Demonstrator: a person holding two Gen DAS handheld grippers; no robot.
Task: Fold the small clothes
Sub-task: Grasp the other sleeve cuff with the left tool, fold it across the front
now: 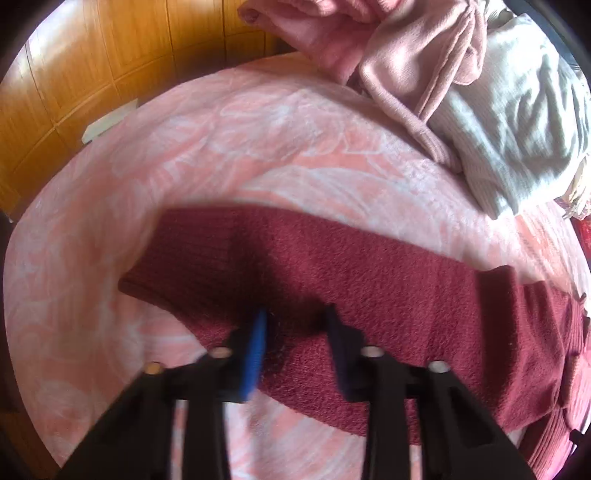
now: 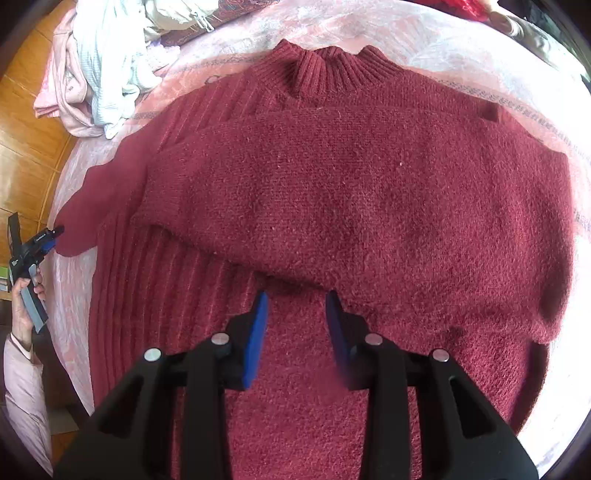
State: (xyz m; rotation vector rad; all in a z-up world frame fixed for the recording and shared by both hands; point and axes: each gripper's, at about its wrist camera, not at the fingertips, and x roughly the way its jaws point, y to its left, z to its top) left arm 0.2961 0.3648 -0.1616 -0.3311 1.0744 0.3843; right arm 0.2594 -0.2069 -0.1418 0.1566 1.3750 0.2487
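A dark red knit sweater [image 2: 369, 192] lies flat on the pink patterned bedspread [image 2: 424, 33], collar at the far side, with one sleeve folded across its body. My right gripper [image 2: 297, 299] is open and empty just above the sweater's lower middle. The sweater's other sleeve [image 1: 332, 280] stretches out to the left across the bedspread [image 1: 221, 147]. My left gripper [image 1: 295, 317] is open over that sleeve's near edge, nothing between its pads. The left gripper also shows in the right wrist view [image 2: 55, 232], at the sleeve's cuff.
A pile of pink [image 1: 406, 55] and pale grey [image 1: 517, 122] clothes lies at the bed's far side, also in the right wrist view [image 2: 103, 66]. A wooden floor [image 1: 74, 74] lies beyond the bed edge. A red item [image 2: 469, 7] sits at the far right.
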